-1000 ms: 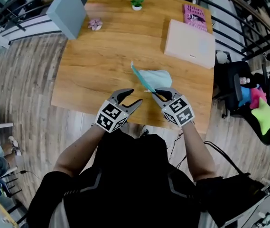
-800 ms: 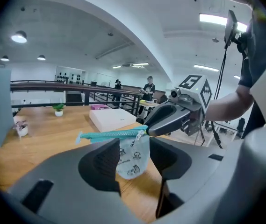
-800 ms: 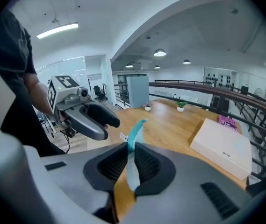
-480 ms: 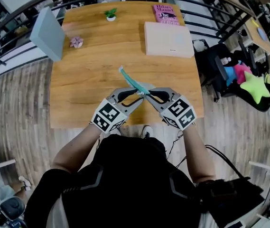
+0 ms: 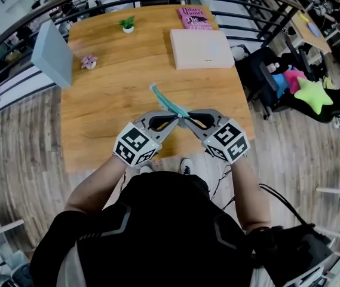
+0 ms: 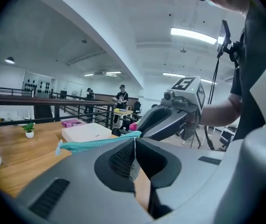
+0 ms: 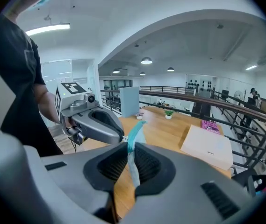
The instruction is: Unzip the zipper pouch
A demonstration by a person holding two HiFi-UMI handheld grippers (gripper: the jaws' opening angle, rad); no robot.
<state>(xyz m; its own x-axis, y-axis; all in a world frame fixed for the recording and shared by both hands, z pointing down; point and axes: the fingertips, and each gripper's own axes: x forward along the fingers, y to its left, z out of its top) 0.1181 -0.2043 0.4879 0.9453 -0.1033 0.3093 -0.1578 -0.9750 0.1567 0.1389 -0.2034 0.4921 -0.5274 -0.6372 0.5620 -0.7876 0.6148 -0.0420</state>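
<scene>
Zipper pouch [image 5: 165, 103], one only, is thin teal cloth seen edge-on, held above the wooden surface [image 5: 116, 100]. Two hand-held grippers meet at its near end. The left hand-held gripper [image 6: 133, 141] has just been closing and now pinches it. The right hand-held gripper [image 7: 129, 148] is clamped on its cloth. One pink book [image 5: 195, 18] and one pale box [image 5: 201, 48] lie behind.
</scene>
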